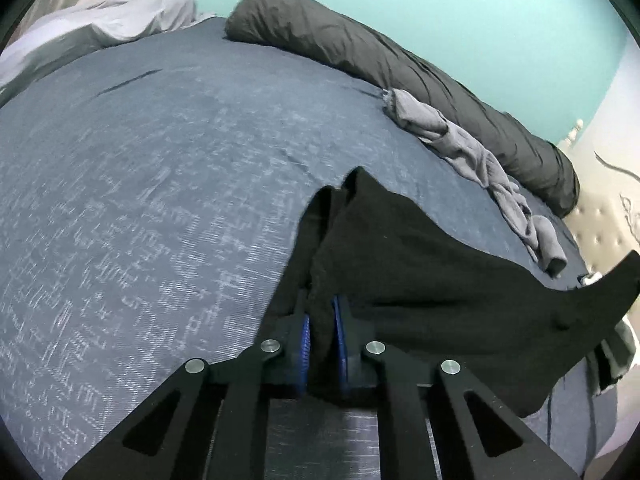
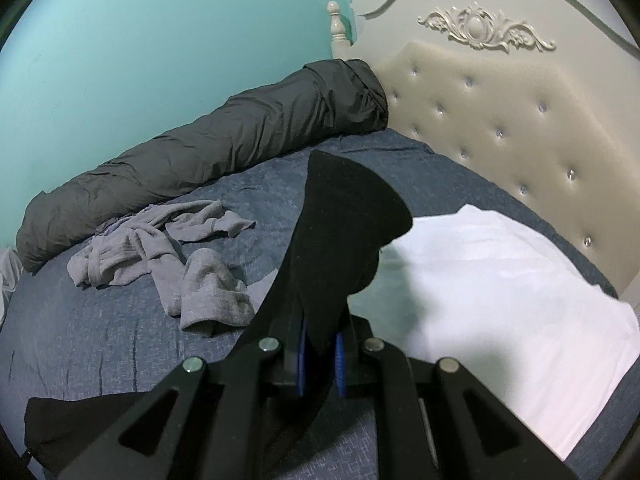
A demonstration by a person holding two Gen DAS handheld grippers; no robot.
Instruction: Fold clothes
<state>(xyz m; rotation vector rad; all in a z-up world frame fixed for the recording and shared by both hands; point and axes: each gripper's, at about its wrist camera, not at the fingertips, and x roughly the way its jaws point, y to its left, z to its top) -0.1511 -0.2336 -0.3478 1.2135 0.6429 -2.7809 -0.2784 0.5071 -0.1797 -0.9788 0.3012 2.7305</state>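
Note:
A black garment (image 1: 420, 276) is held above the blue bedspread (image 1: 160, 160). My left gripper (image 1: 321, 332) is shut on one part of it, and the cloth stretches away to the right. My right gripper (image 2: 320, 354) is shut on another part of the black garment (image 2: 344, 216), which stands up between the blue pads and trails down to the lower left. A crumpled grey garment (image 2: 172, 256) lies on the bed beyond the right gripper; it also shows in the left wrist view (image 1: 480, 164).
A long dark grey bolster (image 2: 208, 144) lies along the teal wall. A white folded cloth (image 2: 500, 296) lies by the tufted cream headboard (image 2: 500, 120). Light grey bedding (image 1: 100, 28) is piled at the far left.

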